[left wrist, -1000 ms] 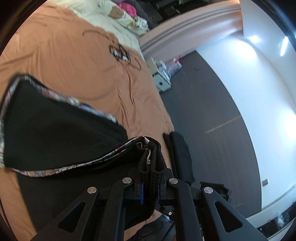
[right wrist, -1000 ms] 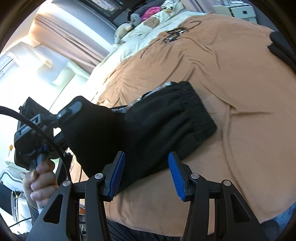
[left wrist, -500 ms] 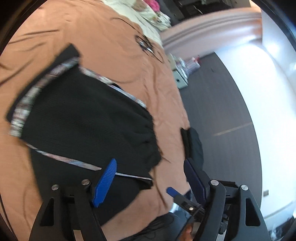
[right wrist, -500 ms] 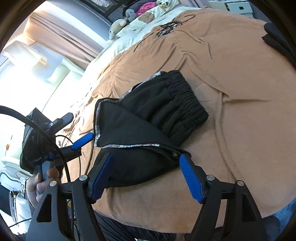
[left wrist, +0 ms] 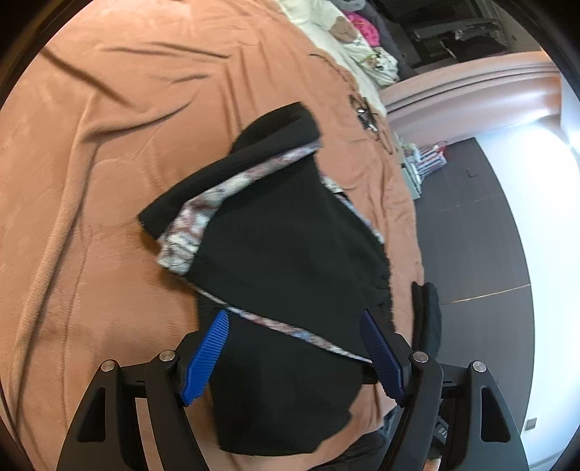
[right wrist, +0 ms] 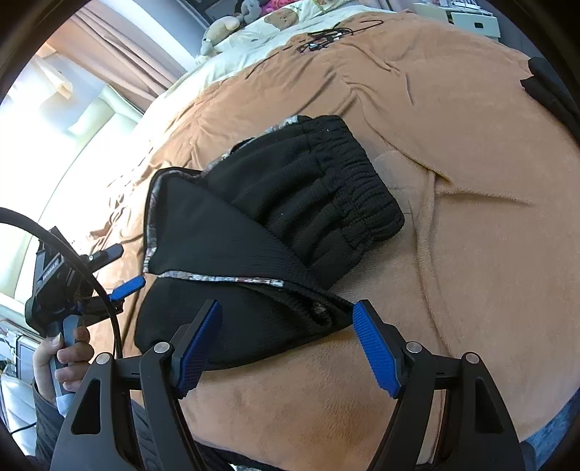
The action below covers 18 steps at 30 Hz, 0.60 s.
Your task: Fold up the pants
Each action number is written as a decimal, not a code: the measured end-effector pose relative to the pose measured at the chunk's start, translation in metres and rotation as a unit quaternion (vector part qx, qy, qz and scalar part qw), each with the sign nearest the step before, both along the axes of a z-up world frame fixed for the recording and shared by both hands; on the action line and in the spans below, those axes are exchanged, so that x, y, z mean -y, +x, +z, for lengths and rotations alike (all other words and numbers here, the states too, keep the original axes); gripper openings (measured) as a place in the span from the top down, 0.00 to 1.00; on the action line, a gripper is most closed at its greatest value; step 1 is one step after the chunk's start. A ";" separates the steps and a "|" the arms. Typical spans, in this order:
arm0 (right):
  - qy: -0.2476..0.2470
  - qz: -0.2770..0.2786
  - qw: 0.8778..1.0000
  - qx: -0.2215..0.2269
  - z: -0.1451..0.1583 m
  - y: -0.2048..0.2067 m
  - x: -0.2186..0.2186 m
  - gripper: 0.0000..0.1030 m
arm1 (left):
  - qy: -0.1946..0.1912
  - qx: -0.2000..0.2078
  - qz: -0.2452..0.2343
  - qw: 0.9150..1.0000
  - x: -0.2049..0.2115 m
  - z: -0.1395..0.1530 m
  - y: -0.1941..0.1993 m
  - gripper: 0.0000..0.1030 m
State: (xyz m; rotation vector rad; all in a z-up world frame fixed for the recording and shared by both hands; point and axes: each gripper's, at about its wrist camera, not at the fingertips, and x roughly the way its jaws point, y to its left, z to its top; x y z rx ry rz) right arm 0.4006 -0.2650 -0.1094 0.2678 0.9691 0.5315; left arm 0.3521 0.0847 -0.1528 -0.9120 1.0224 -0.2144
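Black pants (left wrist: 290, 261) with a patterned inner trim lie folded on the brown blanket (left wrist: 108, 181). Their ribbed waistband (right wrist: 340, 181) is at the far right of the pile, and a leg is folded across the top. My left gripper (left wrist: 295, 347) hovers open just over the near part of the pants, its blue pads (left wrist: 214, 347) apart and holding nothing. My right gripper (right wrist: 286, 340) is also open at the near edge of the pile, with only a fabric corner below it. In the right wrist view, a hand (right wrist: 61, 355) holds the left gripper (right wrist: 123, 286) beside the pants.
Another black garment (left wrist: 427, 315) lies at the bed's edge (right wrist: 551, 90). A tangle of dark cable (right wrist: 322, 38) rests farther up the blanket. Pillows and soft toys (right wrist: 224, 25) sit at the head. Beyond the bed are a dark floor (left wrist: 471, 217) and white boxes (right wrist: 475, 21).
My left gripper let go of the pants fabric, opened wide and dropped toward the pile. The lifted leg now lies folded over the pants. My right gripper opened wider.
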 end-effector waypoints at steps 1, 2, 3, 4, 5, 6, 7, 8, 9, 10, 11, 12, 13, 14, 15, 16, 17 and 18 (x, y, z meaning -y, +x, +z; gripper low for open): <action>-0.001 0.000 1.000 -0.001 -0.001 0.001 -0.001 0.29 | 0.002 -0.004 0.001 1.000 -0.001 -0.004 0.000 0.26; -0.003 0.001 1.000 -0.003 -0.002 0.003 -0.002 0.29 | 0.003 -0.008 0.002 1.000 -0.002 -0.006 0.000 0.26; -0.006 0.002 1.000 -0.004 -0.004 0.003 -0.004 0.29 | 0.005 -0.012 0.003 1.000 -0.006 -0.010 -0.002 0.26; -0.008 0.002 1.000 -0.005 -0.004 0.004 -0.005 0.29 | 0.008 -0.016 0.005 1.000 -0.008 -0.014 0.000 0.26; -0.009 0.003 1.000 -0.006 -0.006 0.005 -0.006 0.29 | 0.011 -0.021 0.007 1.000 -0.009 -0.018 0.001 0.26; -0.011 0.004 1.000 -0.007 -0.007 0.006 -0.006 0.29 | 0.012 -0.023 0.008 1.000 -0.011 -0.021 0.004 0.26; -0.013 0.005 1.000 -0.007 -0.008 0.007 -0.007 0.29 | 0.015 -0.025 0.010 1.000 -0.011 -0.022 0.006 0.26; -0.016 0.006 1.000 -0.006 -0.008 0.007 -0.008 0.29 | 0.022 -0.028 0.013 0.999 -0.012 -0.026 0.008 0.26; -0.018 0.007 1.000 -0.004 -0.009 0.008 -0.010 0.29 | 0.027 -0.030 0.015 0.999 -0.013 -0.028 0.011 0.26; -0.020 0.009 1.000 -0.003 -0.009 0.008 -0.010 0.29 | 0.031 -0.030 0.018 0.999 -0.015 -0.032 0.013 0.26; -0.023 0.010 1.000 -0.002 -0.010 0.008 -0.011 0.29 | 0.032 -0.029 0.021 0.999 -0.017 -0.035 0.015 0.27; -0.027 0.011 1.000 -0.001 -0.011 0.009 -0.012 0.29 | 0.032 -0.024 0.024 0.999 -0.019 -0.036 0.017 0.27; -0.030 0.011 0.999 -0.001 -0.012 0.010 -0.012 0.29 | 0.034 -0.021 0.026 0.999 -0.020 -0.037 0.019 0.27; -0.032 0.012 0.999 -0.001 -0.013 0.011 -0.013 0.29 | 0.039 -0.016 0.030 0.999 -0.022 -0.036 0.021 0.28; -0.034 0.013 0.999 -0.001 -0.015 0.011 -0.013 0.29 | 0.048 -0.012 0.034 0.998 -0.024 -0.034 0.023 0.28; -0.036 0.014 0.999 0.001 -0.016 0.011 -0.013 0.29 | 0.055 -0.009 0.037 0.998 -0.026 -0.033 0.023 0.35; -0.037 0.015 0.999 0.003 -0.016 0.011 -0.013 0.29 | 0.072 -0.008 0.041 0.997 -0.028 -0.029 0.024 0.49; -0.039 0.017 0.999 0.006 -0.017 0.010 -0.013 0.31 | 0.084 -0.011 0.044 0.995 -0.029 -0.026 0.025 0.59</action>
